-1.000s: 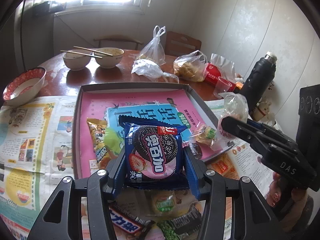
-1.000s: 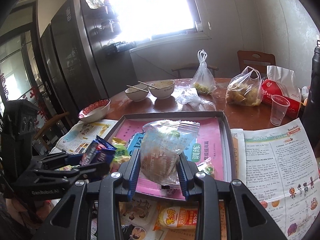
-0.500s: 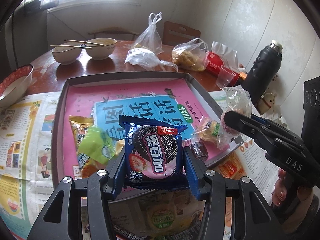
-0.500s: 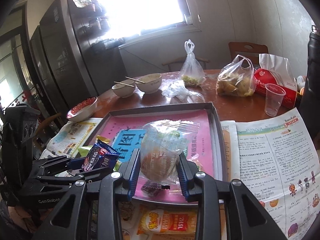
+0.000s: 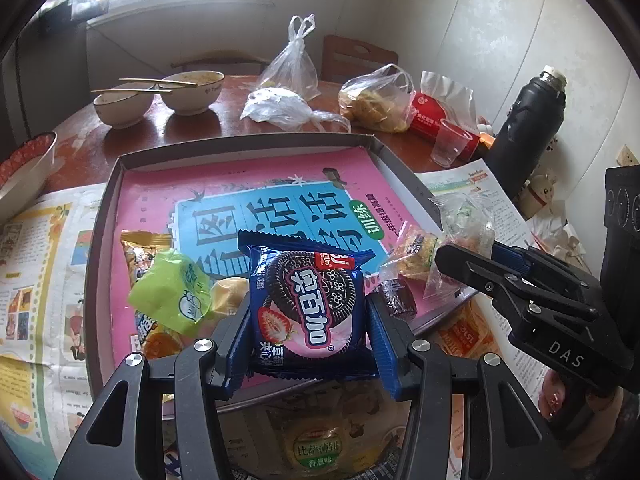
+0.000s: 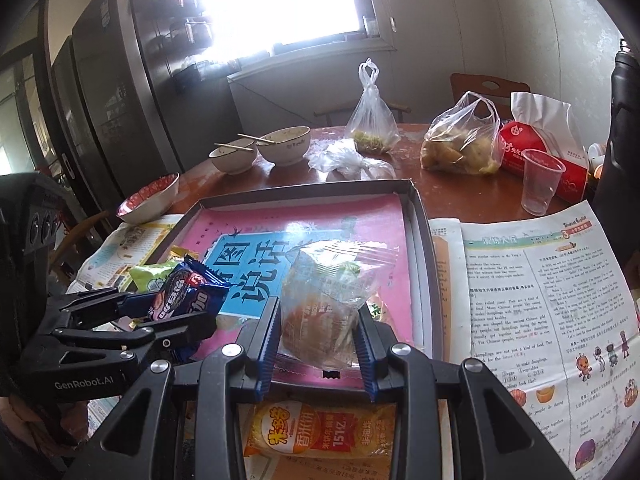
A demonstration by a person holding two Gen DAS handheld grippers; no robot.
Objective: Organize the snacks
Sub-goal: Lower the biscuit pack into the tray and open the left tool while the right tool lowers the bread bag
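The left gripper (image 5: pixel 307 332) has its fingers clamped on a blue cookie packet (image 5: pixel 306 306), held over the near edge of the tray (image 5: pixel 105 216). The right gripper (image 6: pixel 318 342) grips a clear bagged pastry (image 6: pixel 324 308) above the tray's near right corner, both packets off the worktop.

Snack packets (image 5: pixel 172 292) lie in the tray (image 5: pixel 248 142) — bowls (image 5: pixel 192 92) behind it.

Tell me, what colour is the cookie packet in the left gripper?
Dark blue cookie packet with pink bottom; clearest in the left wrist view.
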